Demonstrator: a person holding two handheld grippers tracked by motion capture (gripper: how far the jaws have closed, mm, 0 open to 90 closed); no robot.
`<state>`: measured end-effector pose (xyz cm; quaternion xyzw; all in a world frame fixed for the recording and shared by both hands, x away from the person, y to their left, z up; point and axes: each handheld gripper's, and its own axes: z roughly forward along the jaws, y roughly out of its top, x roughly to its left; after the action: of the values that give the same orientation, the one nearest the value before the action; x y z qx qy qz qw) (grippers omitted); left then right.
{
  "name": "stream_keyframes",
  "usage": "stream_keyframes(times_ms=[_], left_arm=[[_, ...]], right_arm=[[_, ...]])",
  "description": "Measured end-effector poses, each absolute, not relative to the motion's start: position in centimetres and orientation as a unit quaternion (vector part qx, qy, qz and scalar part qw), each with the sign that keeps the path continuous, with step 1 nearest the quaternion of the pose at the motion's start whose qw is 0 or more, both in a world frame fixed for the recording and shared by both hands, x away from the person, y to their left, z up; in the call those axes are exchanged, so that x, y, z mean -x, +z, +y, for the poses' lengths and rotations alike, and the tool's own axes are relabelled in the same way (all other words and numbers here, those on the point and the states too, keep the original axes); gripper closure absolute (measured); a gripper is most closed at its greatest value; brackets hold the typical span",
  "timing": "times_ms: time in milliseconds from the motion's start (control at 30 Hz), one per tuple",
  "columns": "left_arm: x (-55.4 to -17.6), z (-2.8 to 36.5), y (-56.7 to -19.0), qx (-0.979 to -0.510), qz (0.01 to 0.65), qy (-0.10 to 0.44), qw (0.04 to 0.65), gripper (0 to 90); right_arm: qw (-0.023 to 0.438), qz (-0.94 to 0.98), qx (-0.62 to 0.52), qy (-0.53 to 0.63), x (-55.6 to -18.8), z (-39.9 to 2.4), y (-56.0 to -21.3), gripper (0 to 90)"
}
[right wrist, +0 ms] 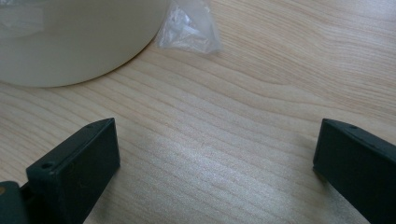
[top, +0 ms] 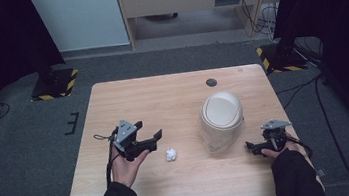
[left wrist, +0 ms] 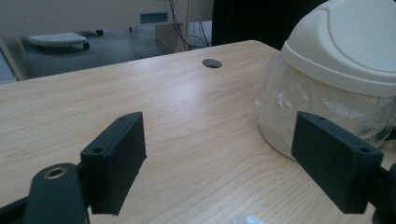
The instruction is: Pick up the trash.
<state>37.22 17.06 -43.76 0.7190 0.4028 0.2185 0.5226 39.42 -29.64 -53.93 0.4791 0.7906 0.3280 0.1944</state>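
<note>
A cream bin point(top: 221, 117) with a domed swing lid and a clear plastic liner stands right of the table's middle. A small crumpled white paper ball point(top: 171, 154) lies on the wood to its left. My left gripper point(top: 149, 129) is held just left of the ball, a little above the table, open and empty. In the left gripper view, my left gripper point(left wrist: 219, 135) points past the bin point(left wrist: 345, 60), and a bit of the ball point(left wrist: 245, 219) shows at the bottom edge. My right gripper point(top: 251, 147) rests low beside the bin's right side. It point(right wrist: 217, 140) is open over bare wood near the bin's base point(right wrist: 70, 42).
The wooden table point(top: 128, 103) has a round cable hole point(top: 211, 82) near its far edge. The liner's loose corner point(right wrist: 187, 28) lies on the wood by the bin. Black stands with striped bases point(top: 55, 85) flank the table's far corners; cables point(top: 307, 86) run on the floor at right.
</note>
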Motion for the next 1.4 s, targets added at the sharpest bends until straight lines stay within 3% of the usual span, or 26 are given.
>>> stream_keyframes(times_ms=[933, 1400], left_arm=[[-39.7, 8.3, -41.2, -0.729, 0.352, 0.186, 0.556, 18.0], [-41.2, 5.2, -41.8, -0.740, 0.350, 0.167, 0.550, 18.0]], right_arm=[[0.194, 0.791, -0.478, 0.329, -39.4, -29.6, -53.9, 0.7], [0.193, 0.791, -0.478, 0.328, -39.4, -29.6, -53.9, 0.7]])
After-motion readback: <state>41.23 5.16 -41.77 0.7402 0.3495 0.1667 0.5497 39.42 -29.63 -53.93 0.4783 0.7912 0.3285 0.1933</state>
